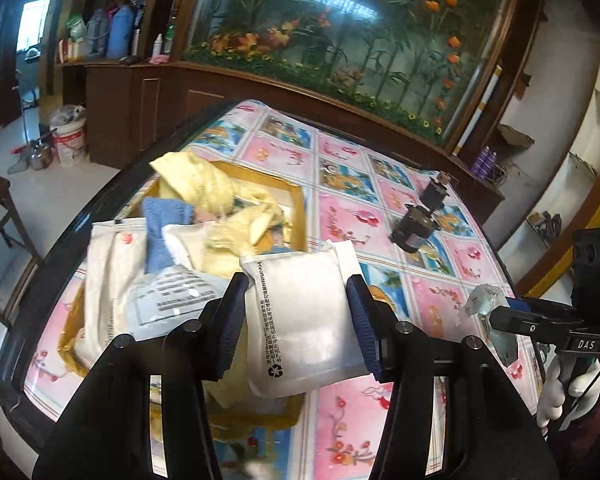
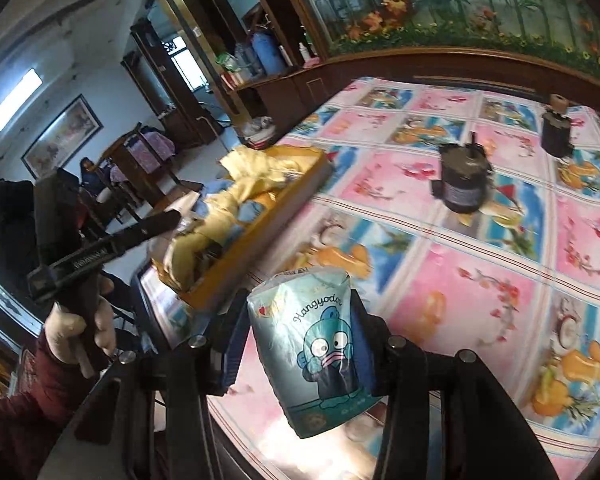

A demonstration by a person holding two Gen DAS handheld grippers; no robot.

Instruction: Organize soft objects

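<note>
White plastic, printed with black text and a recycling mark, fills the left gripper (image 1: 298, 322): its blue-padded fingers (image 1: 364, 320) are closed on a white pouch (image 1: 300, 320) held over the near edge of a yellow tray (image 1: 296, 200) heaped with yellow cloth (image 1: 216, 196), blue cloth (image 1: 160, 232) and more white packets (image 1: 112, 276). The right gripper (image 2: 300, 344) clamps a blue tissue pack (image 2: 320, 352) above the floral-covered surface (image 2: 480, 280), beside the tray, with two dark jars (image 2: 462, 184) well apart behind.
</note>
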